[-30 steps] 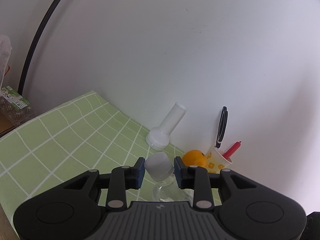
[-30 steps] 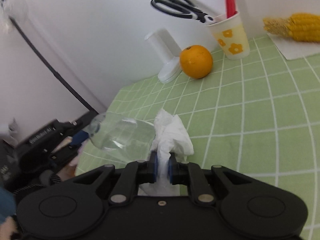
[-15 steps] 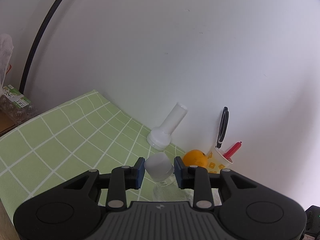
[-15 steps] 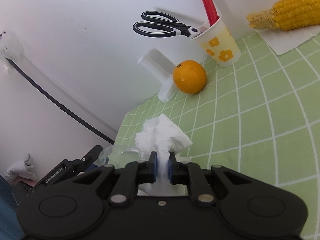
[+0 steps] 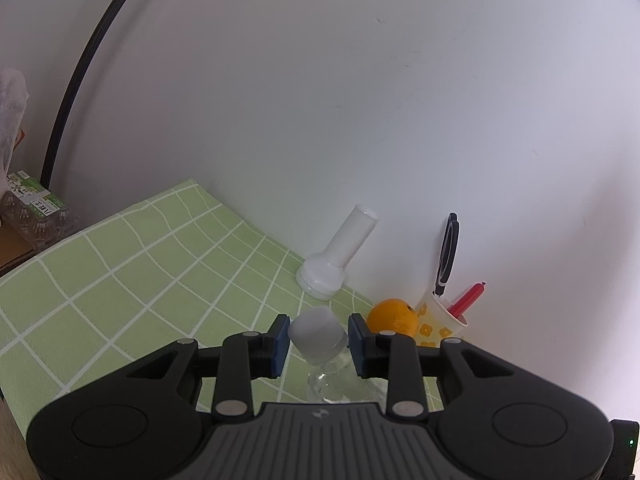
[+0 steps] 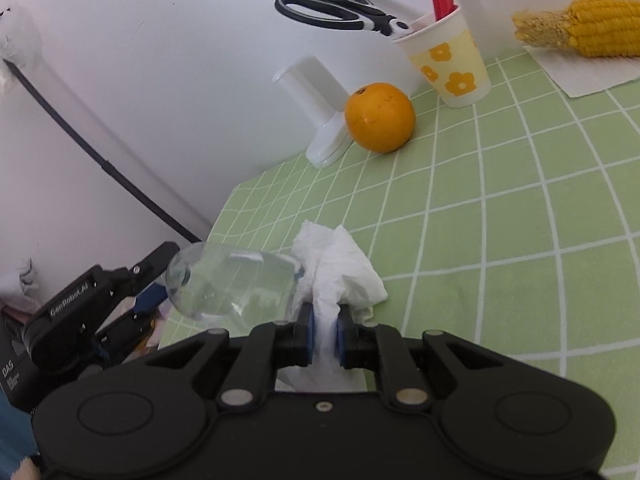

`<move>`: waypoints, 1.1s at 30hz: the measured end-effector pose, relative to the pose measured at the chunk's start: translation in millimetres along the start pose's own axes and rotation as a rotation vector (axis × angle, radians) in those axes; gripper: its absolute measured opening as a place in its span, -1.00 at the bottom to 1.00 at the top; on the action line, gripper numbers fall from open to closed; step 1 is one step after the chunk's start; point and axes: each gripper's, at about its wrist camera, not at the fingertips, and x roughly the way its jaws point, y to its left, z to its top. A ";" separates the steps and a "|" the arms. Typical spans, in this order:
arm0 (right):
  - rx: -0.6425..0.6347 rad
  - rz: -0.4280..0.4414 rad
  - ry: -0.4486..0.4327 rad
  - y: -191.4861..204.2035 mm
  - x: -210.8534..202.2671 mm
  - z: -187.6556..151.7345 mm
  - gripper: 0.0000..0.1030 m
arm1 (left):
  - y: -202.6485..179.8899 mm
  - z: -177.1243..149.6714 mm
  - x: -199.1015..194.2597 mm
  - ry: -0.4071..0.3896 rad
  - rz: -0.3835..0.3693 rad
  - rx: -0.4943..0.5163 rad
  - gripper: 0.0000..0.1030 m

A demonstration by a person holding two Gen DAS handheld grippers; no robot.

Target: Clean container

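Clear bottle (image 6: 234, 286) clamped at its cap in left gripper (image 5: 318, 342) jaws, tissue (image 6: 334, 276) pinched in right gripper (image 6: 324, 334) jaws

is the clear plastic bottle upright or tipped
Tipped: the clear plastic bottle lies roughly level above the green checked tablecloth, its white cap between the left tongs.

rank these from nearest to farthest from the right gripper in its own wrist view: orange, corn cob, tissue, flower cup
1. tissue, pinched in the right gripper jaws.
2. orange, ahead on the green cloth, near the wall.
3. flower cup, just behind and right of the orange.
4. corn cob, far right, on white paper.
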 end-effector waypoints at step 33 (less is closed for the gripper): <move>-0.177 -0.306 -0.140 2.1 -58.3 0.5 -0.77 | -113.7 -32.3 -5.1 0.022 -0.152 0.425 -0.37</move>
